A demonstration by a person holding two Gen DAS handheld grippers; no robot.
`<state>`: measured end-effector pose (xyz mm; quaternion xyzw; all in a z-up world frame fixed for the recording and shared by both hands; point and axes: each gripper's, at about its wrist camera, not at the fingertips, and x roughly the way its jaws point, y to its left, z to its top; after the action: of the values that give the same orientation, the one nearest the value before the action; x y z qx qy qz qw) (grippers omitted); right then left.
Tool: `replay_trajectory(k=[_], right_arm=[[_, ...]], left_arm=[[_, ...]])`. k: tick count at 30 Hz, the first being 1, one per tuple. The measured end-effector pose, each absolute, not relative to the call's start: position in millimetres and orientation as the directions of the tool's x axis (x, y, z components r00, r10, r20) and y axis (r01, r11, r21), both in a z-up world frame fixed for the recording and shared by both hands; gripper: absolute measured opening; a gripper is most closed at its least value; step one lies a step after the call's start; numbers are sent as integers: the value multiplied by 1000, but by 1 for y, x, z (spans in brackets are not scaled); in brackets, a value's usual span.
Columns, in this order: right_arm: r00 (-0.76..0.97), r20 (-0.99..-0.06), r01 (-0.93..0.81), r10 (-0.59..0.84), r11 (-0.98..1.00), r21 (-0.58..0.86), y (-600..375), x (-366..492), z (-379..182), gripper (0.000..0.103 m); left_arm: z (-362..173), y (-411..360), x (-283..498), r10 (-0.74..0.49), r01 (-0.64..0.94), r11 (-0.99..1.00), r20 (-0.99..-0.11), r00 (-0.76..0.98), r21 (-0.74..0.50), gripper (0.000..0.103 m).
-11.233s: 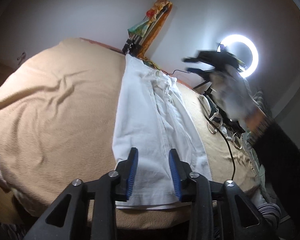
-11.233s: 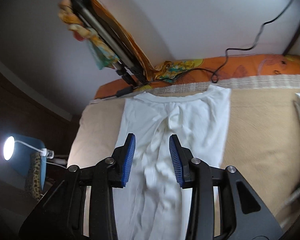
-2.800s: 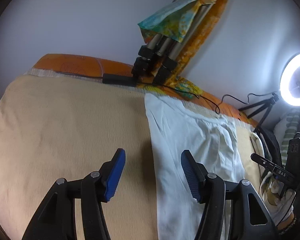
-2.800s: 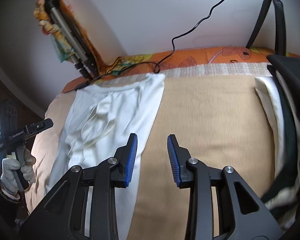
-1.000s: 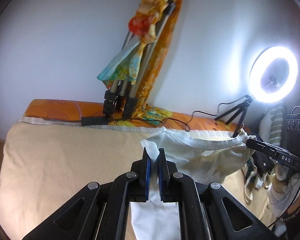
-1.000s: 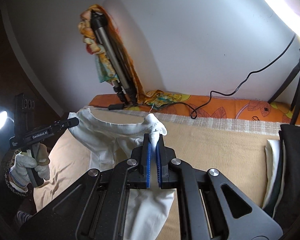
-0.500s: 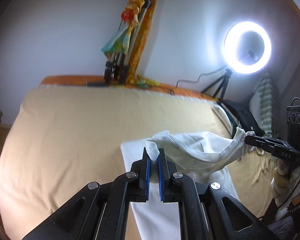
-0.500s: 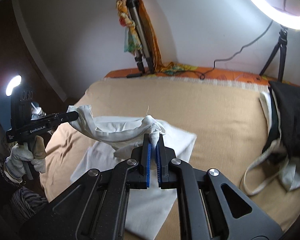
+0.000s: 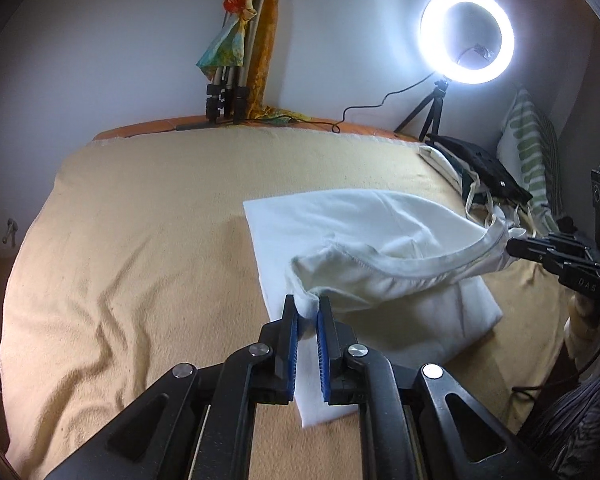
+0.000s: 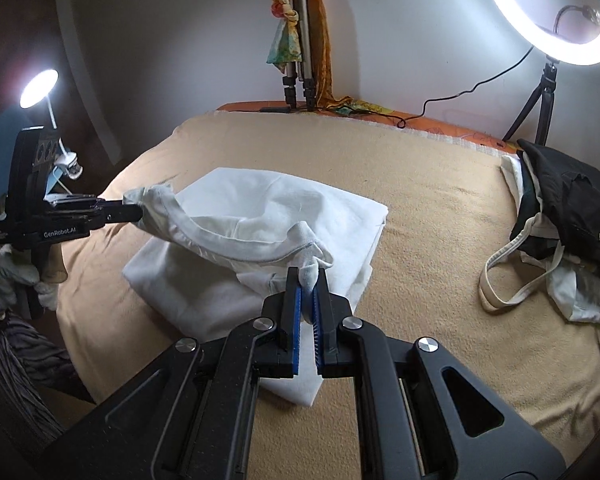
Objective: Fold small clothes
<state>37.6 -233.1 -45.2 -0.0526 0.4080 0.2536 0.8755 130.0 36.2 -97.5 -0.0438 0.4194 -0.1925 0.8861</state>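
Note:
A white garment lies folded over on the tan blanket. My left gripper is shut on one corner of its waistband edge, held low over the near end of the cloth. My right gripper is shut on the other corner of the same edge. The edge hangs slack between them. The garment also shows in the right wrist view. The right gripper appears at the right in the left wrist view; the left gripper appears at the left in the right wrist view.
A pile of black and white clothes lies at the bed's right side. A ring light on a small tripod and a folded tripod stand at the back wall. A desk lamp shines at the left.
Both grippers, still shut on the garment's corners, have carried the top edge toward the near end and lowered it, so the garment is now doubled over itself.

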Motion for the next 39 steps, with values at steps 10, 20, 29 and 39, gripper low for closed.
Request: replay_trajectory(k=[10,20,29,39], right_arm=[[501,-773,-496,389,861,111,-262,3,-44,6],[365,-730,-171,577,813,557,-296,22,-78,27],[292,-742,-116,603,792,599,-285,27,-107,27],[349,-660,-158,665,736,658,-287,21,-83,6]], left_arm=[[-91,66,79,-398,324,912,-736,547,-252,29],[-121,93,112,-590,59,769,-672,447,-636,52],[-137,66,124,-589,61,788,-722,364,-612,28],[-121,69,113,-537,100,829,-734,415,-550,2]])
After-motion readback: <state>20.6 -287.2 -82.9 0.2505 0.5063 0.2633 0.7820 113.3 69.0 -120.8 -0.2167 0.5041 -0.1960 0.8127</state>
